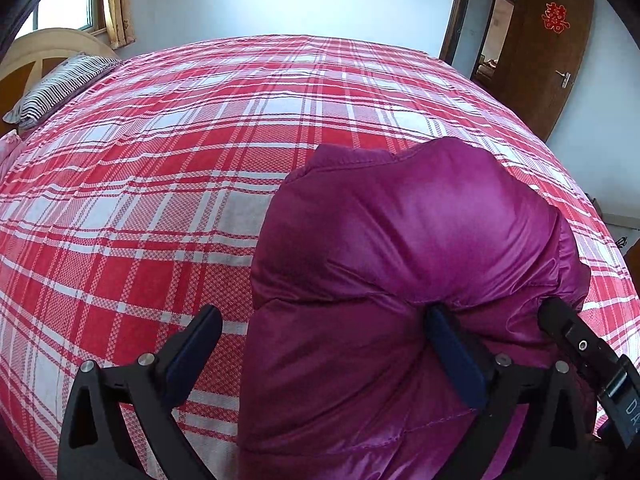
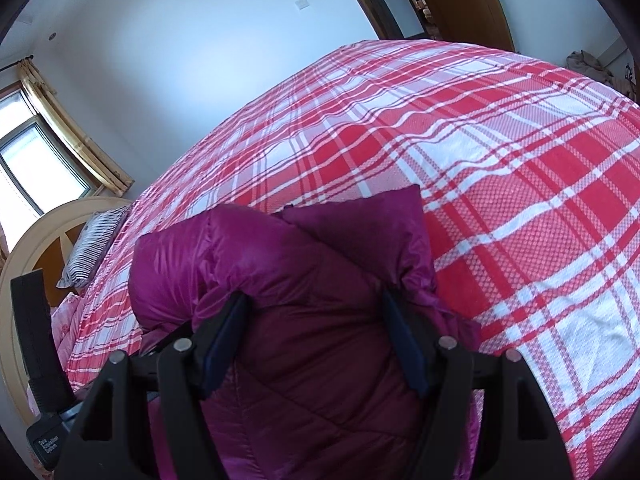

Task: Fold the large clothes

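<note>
A puffy magenta down jacket (image 1: 400,248) lies bunched on the red and white plaid bed (image 1: 180,152). My left gripper (image 1: 324,340) is open; the jacket's left edge sits between its fingers, with the right finger (image 1: 456,356) pressed into the padding and the left finger over the bedspread. In the right wrist view the jacket (image 2: 304,280) fills the gap of my right gripper (image 2: 316,340), whose jaws stand wide with both fingers against the fabric. The right gripper also shows at the jacket's right side in the left wrist view (image 1: 576,344).
A striped pillow (image 1: 56,88) lies by the wooden headboard (image 1: 24,56) at the far left. A window with yellow curtains (image 1: 116,4) is behind it. An open brown door (image 1: 548,52) stands at the back right. Plaid bedspread (image 2: 500,184) stretches beyond the jacket.
</note>
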Action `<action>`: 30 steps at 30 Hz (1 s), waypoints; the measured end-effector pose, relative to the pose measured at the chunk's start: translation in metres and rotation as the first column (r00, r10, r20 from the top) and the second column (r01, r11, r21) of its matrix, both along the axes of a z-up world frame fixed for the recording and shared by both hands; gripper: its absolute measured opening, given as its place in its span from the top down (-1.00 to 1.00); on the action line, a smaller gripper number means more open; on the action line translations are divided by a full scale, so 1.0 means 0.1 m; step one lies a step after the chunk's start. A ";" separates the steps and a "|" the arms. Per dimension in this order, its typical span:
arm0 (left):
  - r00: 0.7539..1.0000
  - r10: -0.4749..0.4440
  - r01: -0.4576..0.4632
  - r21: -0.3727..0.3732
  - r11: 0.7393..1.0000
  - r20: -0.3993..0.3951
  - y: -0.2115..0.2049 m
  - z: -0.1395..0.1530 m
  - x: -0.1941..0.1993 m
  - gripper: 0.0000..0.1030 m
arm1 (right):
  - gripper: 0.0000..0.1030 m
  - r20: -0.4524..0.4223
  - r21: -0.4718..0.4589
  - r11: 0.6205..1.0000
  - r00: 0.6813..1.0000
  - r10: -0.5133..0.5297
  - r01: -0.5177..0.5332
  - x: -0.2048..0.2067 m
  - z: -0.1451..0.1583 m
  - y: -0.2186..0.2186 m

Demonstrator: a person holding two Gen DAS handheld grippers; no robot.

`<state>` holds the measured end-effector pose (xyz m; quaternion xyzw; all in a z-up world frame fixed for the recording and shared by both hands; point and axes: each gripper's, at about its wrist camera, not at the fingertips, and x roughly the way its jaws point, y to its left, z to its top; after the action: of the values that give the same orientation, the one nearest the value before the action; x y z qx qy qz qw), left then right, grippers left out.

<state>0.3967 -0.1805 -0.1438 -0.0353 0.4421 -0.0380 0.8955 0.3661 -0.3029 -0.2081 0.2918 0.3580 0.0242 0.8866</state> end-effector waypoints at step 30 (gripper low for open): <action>0.999 -0.004 0.002 -0.050 0.999 -0.042 0.06 -0.11 0.07 -0.99 | -0.42 -0.072 -0.091 0.996 0.997 0.007 -0.014 0.10 -0.03 0.11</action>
<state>0.4040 -0.1749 -0.1549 -0.0577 0.4600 -0.0497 0.8846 0.3763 -0.2923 -0.2109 0.2498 0.3917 0.0021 0.8855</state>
